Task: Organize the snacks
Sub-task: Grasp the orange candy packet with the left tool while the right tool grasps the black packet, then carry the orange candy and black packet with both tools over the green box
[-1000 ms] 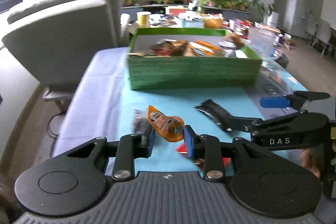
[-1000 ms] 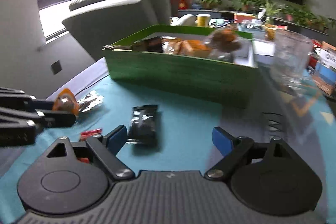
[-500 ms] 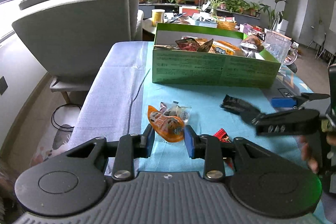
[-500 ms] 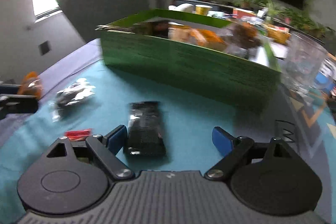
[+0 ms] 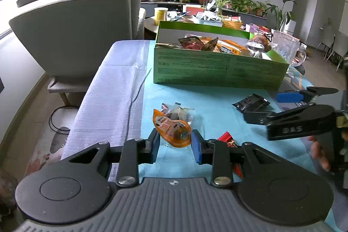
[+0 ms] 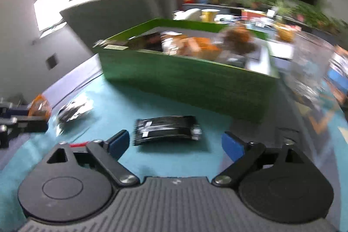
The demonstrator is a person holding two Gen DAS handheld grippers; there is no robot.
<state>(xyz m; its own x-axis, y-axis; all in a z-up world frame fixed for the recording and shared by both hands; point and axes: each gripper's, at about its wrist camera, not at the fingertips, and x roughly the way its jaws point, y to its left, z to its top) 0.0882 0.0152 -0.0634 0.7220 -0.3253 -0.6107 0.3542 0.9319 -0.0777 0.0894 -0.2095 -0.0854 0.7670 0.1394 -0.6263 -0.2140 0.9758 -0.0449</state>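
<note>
My left gripper [image 5: 175,146] is shut on an orange snack packet [image 5: 171,131] and holds it above the teal tablecloth. A clear packet [image 5: 181,113] lies on the cloth just beyond it, and a red wrapper [image 5: 227,138] lies to the right of it. A black snack packet [image 6: 166,129] lies flat on the cloth between the fingers of my open right gripper [image 6: 176,144]; it also shows in the left wrist view [image 5: 252,102]. The green box [image 5: 217,71] with several snacks inside stands behind, and shows blurred in the right wrist view [image 6: 187,82].
A grey armchair [image 5: 74,32] stands at the table's far left corner. A clear glass jug [image 5: 285,45] stands right of the box. A low table with a yellow cup [image 5: 161,14] and plants lies farther back. The table's left edge [image 5: 87,97] drops to the floor.
My left gripper has lifted and pulled back with the orange packet. My right gripper has moved forward around the black packet, which now lies crosswise between its fingers.
</note>
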